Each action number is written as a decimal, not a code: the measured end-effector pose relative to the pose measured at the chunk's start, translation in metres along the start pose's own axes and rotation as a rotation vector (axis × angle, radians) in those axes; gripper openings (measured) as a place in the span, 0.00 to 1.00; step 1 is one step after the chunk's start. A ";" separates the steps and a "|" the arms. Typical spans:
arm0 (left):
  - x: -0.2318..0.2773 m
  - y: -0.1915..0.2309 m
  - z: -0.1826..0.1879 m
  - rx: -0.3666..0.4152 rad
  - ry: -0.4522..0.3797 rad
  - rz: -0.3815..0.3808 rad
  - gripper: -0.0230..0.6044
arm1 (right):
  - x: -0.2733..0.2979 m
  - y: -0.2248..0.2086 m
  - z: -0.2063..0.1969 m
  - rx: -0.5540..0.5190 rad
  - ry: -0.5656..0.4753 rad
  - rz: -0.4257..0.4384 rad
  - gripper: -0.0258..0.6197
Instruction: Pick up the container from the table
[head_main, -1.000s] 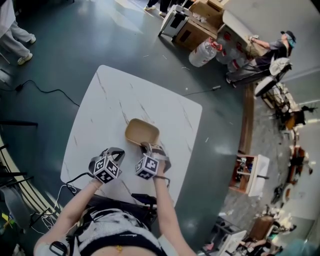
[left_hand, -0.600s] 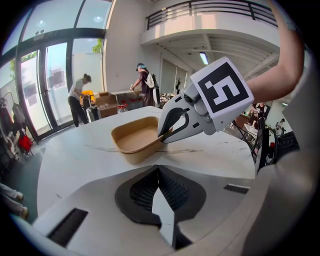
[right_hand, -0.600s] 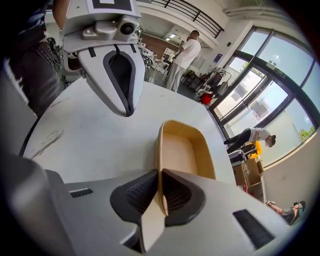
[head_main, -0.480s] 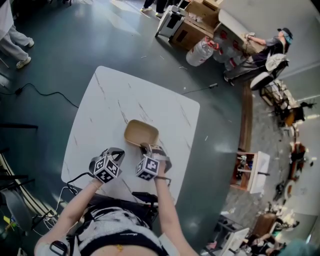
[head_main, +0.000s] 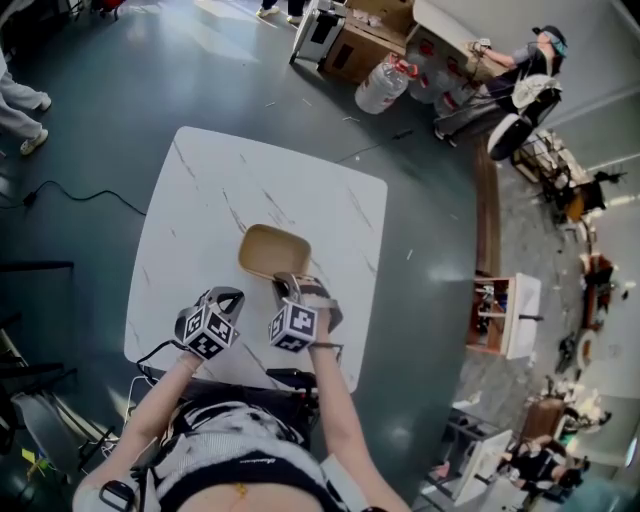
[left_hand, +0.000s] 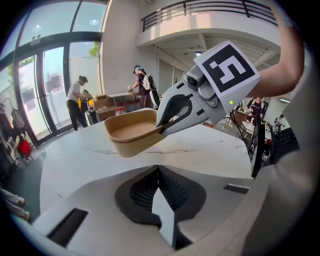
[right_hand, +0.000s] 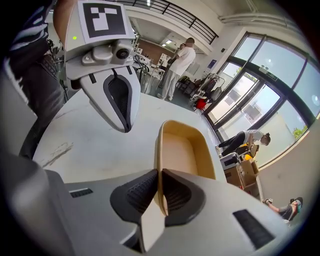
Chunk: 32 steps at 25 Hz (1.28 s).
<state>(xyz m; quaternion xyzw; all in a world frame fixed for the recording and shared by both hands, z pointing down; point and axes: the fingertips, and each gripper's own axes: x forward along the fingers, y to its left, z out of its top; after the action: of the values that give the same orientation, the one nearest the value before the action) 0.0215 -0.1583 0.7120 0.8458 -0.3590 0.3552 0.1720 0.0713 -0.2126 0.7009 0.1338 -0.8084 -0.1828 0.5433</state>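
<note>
A tan, rounded rectangular container (head_main: 270, 252) hangs a little above the white marble table (head_main: 210, 190); the left gripper view shows the container (left_hand: 131, 131) clear of the tabletop. My right gripper (head_main: 289, 294) is shut on the container's near rim, with the wall pinched between its pads (right_hand: 172, 192), and the open tan container (right_hand: 182, 150) stretches away from the jaws. My left gripper (head_main: 226, 301) sits to the left of it near the table's front edge, shut with nothing in it, jaws together in its own view (left_hand: 160, 197).
The table's front edge (head_main: 240, 362) is close to the person's body. Dark floor surrounds the table, with a cable (head_main: 80, 195) at left. Cardboard boxes (head_main: 360, 40) and a water jug (head_main: 382, 85) lie far back, where people stand.
The container and right gripper hold the same pose relative to each other; the whole view has shifted slightly, the table sliding left and up in the frame. The left gripper stays beside it.
</note>
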 end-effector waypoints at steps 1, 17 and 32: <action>-0.001 -0.003 0.001 0.001 0.001 -0.005 0.04 | -0.004 0.000 0.000 0.001 -0.002 -0.002 0.10; -0.016 -0.030 0.006 0.028 0.000 -0.021 0.04 | -0.048 0.001 0.007 0.006 -0.044 -0.030 0.10; -0.026 -0.043 0.002 0.039 -0.008 -0.022 0.04 | -0.087 -0.001 0.021 0.004 -0.103 -0.046 0.10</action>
<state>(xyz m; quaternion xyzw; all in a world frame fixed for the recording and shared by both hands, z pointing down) 0.0410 -0.1169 0.6905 0.8544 -0.3432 0.3568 0.1579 0.0839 -0.1742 0.6215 0.1439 -0.8323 -0.2000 0.4965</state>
